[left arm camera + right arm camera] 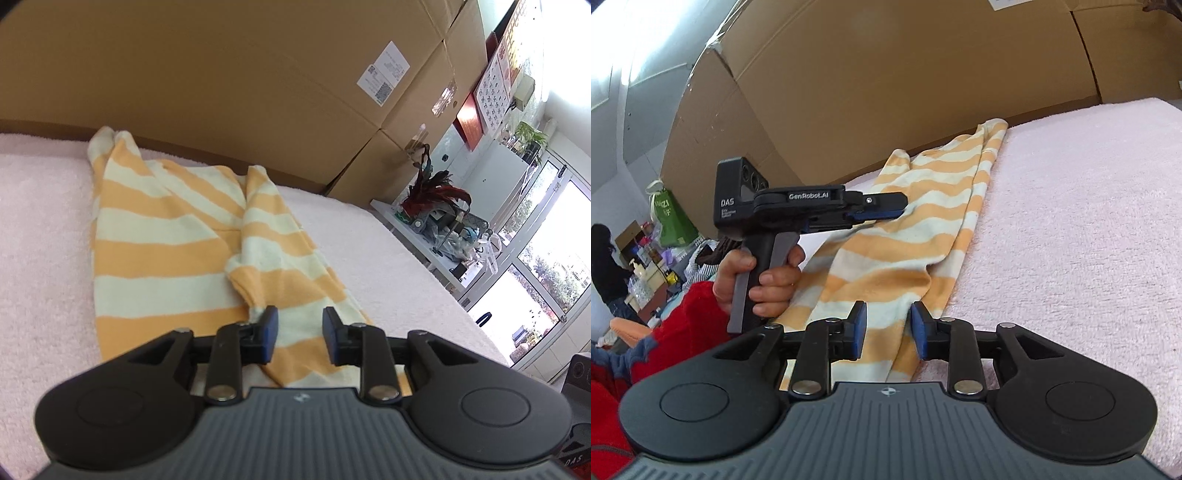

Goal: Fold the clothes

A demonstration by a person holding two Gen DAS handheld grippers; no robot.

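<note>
An orange-and-cream striped garment (pixel 166 236) lies on a pink towel-covered surface (pixel 40 229), with one side folded over the middle. My left gripper (pixel 300 334) is open, its blue pads just above the garment's near hem. In the right wrist view the same garment (pixel 923 229) stretches away toward the boxes. My right gripper (pixel 888 328) is open over the garment's near edge. The left gripper (pixel 882 210) also shows there from the side, held in a hand over the cloth.
Large cardboard boxes (pixel 258 81) stand along the far edge of the surface. A white shelf with clutter (pixel 439 229) and windows are to the right. A red sleeve (pixel 665 332) and a green bag (pixel 672 218) are at the left.
</note>
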